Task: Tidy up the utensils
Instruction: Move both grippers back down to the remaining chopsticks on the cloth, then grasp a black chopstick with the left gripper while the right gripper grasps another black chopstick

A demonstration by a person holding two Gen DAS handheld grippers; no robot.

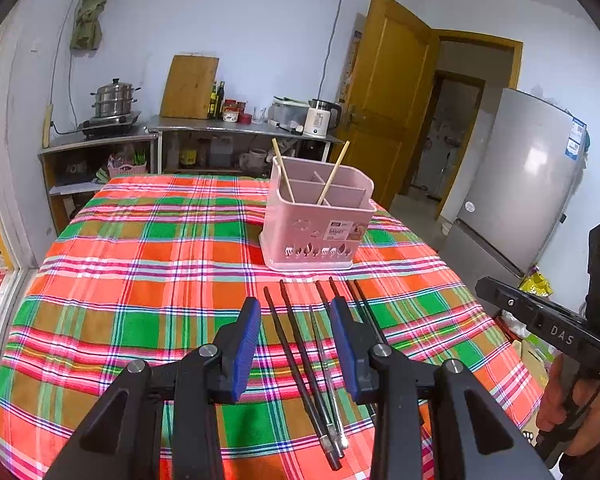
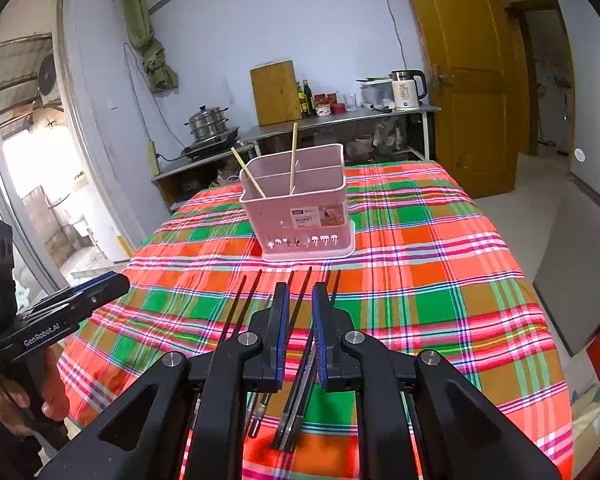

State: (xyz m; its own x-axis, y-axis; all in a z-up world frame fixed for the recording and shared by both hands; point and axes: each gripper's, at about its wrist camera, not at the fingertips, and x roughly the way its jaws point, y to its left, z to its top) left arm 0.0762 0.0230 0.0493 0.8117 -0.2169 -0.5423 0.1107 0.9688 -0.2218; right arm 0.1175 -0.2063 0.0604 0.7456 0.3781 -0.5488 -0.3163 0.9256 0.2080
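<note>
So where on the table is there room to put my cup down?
Plenty of bare plaid tablecloth lies left of the pink basket, and more lies to its right. It's crowded in the near middle: the dark chopsticks lie in a row in front of the basket, with the left gripper and right gripper over them.

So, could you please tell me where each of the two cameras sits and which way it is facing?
Left wrist: on the left gripper, looking forward and down over black chopsticks toward the pink basket; its blue-padded fingers show, with the right gripper and hand at the right edge.
Right wrist: on the right gripper, facing the same way; its fingers show, the left gripper and hand at the left edge.
Shared: basket, chopsticks, plaid tablecloth, kettle and door.
</note>
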